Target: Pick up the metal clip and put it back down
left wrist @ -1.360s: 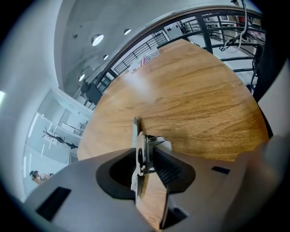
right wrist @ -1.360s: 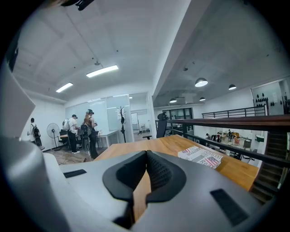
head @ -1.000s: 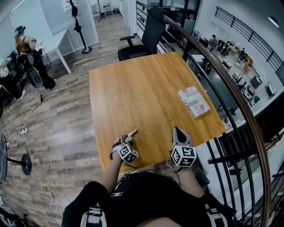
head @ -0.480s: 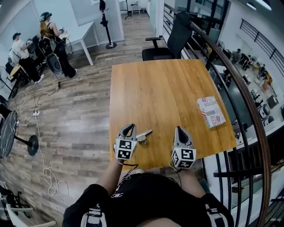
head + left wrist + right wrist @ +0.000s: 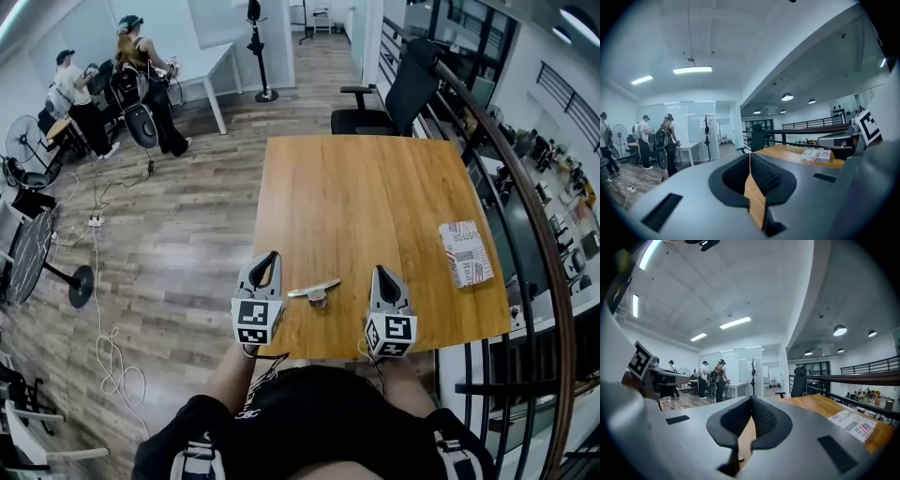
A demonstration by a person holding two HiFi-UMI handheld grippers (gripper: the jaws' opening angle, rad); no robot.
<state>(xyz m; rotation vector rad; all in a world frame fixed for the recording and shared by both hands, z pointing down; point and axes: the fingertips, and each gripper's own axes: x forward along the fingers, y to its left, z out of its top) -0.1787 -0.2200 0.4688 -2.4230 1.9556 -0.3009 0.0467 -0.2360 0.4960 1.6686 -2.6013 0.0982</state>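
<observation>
Up comes the left hand-held gripper [image 5: 269,258], pinched together and empty like the right hand-held gripper [image 5: 381,273], clip [image 5: 315,291] lying on the tabletop [image 5: 375,206] between them, where a careless sweep near the edge could knock it off.

- I am working in an open-plan office on an upper level: a wooden table [image 5: 375,206] is stretching ahead of my left tongs [image 5: 269,257] and my right tongs [image 5: 381,274], with a black swivel chair [image 5: 398,89] standing at its far end.
- Far ahead, left of my left tongs, people [image 5: 141,84] are standing by a white desk [image 5: 214,66], a coat stand [image 5: 255,42] and a floor fan [image 5: 28,253].
- Right of my right tongs a railing [image 5: 511,187] is running along, with workstations [image 5: 567,183] showing on the level below.
</observation>
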